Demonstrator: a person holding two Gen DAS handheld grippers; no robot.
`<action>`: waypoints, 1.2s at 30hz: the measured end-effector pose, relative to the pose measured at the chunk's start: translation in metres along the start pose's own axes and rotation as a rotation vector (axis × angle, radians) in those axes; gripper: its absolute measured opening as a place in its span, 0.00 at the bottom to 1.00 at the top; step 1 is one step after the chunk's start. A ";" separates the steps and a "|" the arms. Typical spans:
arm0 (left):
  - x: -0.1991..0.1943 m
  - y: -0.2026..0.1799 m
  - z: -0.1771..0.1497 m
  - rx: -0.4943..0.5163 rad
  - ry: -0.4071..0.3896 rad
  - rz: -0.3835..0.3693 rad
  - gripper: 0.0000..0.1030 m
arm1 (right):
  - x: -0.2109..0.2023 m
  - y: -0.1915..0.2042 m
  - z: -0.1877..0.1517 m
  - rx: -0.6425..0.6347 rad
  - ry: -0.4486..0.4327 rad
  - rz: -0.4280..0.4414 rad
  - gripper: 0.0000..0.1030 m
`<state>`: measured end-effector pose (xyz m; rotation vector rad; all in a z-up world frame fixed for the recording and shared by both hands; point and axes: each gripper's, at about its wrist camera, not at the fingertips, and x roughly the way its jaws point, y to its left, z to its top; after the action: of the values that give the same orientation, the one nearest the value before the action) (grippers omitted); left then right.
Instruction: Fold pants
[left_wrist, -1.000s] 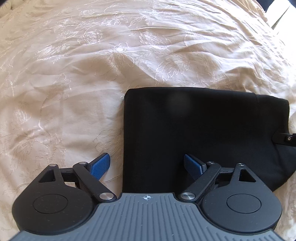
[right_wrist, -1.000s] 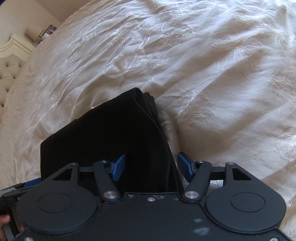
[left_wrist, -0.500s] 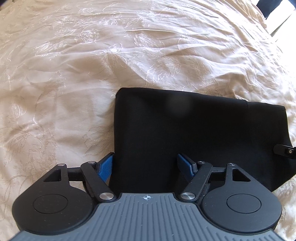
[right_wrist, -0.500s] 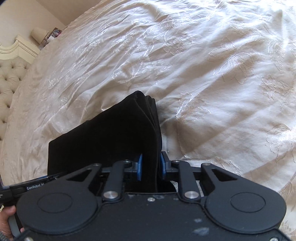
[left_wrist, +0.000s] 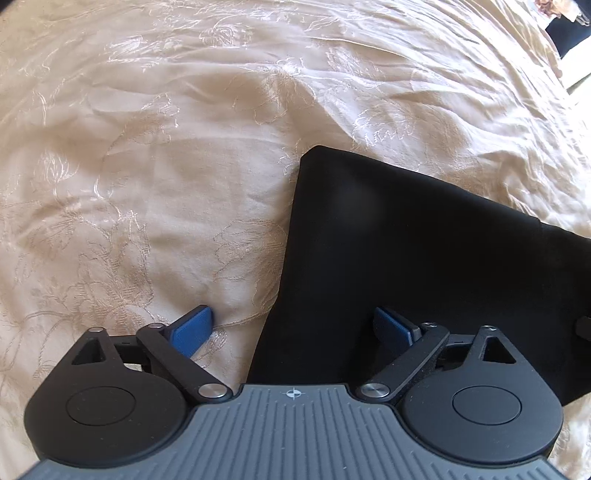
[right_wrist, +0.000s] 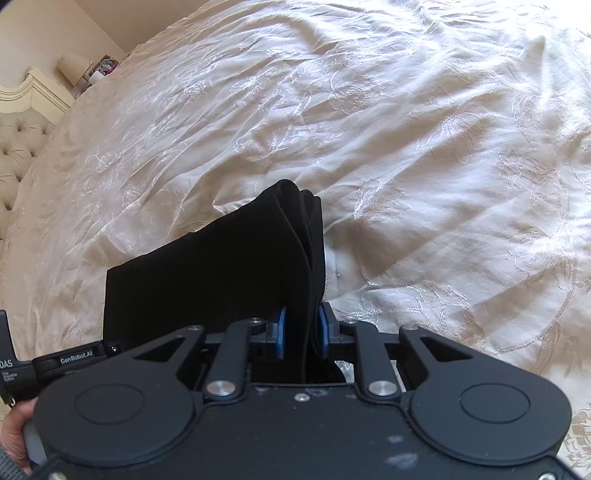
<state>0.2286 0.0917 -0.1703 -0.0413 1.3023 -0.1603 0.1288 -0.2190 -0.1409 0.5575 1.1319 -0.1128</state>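
The right gripper (right_wrist: 300, 334) points forward and slightly down, its blue pads (right_wrist: 280, 332) clamped on the stacked edge of the folded black pants (right_wrist: 207, 273). The left gripper (left_wrist: 293, 332) hovers low over the near left edge of the pants (left_wrist: 424, 266), fingers spread wide: one blue fingertip (left_wrist: 192, 330) over the cream embroidered bedspread (left_wrist: 147, 166), the other over the black cloth. Beyond, the bedspread stretches to a tufted headboard (right_wrist: 18, 144).

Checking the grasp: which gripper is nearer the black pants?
Right. The right gripper is clamped on the black pants; the left gripper is open, straddling their edge.
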 end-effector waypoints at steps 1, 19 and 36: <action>-0.004 0.000 -0.001 0.008 -0.007 -0.004 0.74 | -0.001 0.002 0.000 -0.005 -0.002 -0.008 0.18; -0.059 -0.115 -0.049 0.335 -0.018 -0.173 0.16 | -0.101 -0.078 -0.032 0.048 -0.131 -0.262 0.12; -0.096 -0.164 -0.116 0.531 -0.065 -0.114 0.16 | -0.146 -0.141 -0.041 0.107 -0.198 -0.173 0.12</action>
<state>0.0772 -0.0495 -0.0898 0.3298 1.1590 -0.5925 -0.0193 -0.3482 -0.0764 0.5300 0.9831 -0.3723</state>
